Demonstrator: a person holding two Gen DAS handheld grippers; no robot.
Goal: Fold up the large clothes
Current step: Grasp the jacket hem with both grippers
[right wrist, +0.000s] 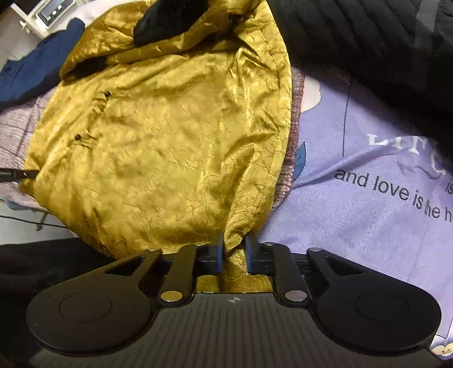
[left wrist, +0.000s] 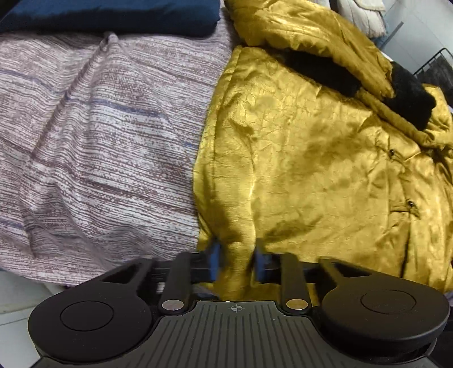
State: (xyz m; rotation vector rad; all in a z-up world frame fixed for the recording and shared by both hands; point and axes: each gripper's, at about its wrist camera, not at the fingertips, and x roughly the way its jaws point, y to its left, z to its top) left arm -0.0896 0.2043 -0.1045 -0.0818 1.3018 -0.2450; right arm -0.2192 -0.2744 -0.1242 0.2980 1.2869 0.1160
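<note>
A shiny gold jacket point(left wrist: 311, 147) with black fur trim point(left wrist: 407, 90) lies on the bed, front up, snaps showing. My left gripper point(left wrist: 237, 263) is shut on a bunched fold of the jacket's near hem. In the right wrist view the same gold jacket point(right wrist: 170, 141) spreads ahead, and my right gripper point(right wrist: 234, 252) is shut on a pinch of its near hem. The left gripper's tip point(right wrist: 17, 175) shows at the jacket's left edge there.
A striped mauve bed cover point(left wrist: 99, 147) lies left of the jacket, with a navy garment point(left wrist: 113, 17) at the back. A lilac printed blanket point(right wrist: 368, 215) lies right of the jacket, with a black quilted garment point(right wrist: 368, 36) beyond it.
</note>
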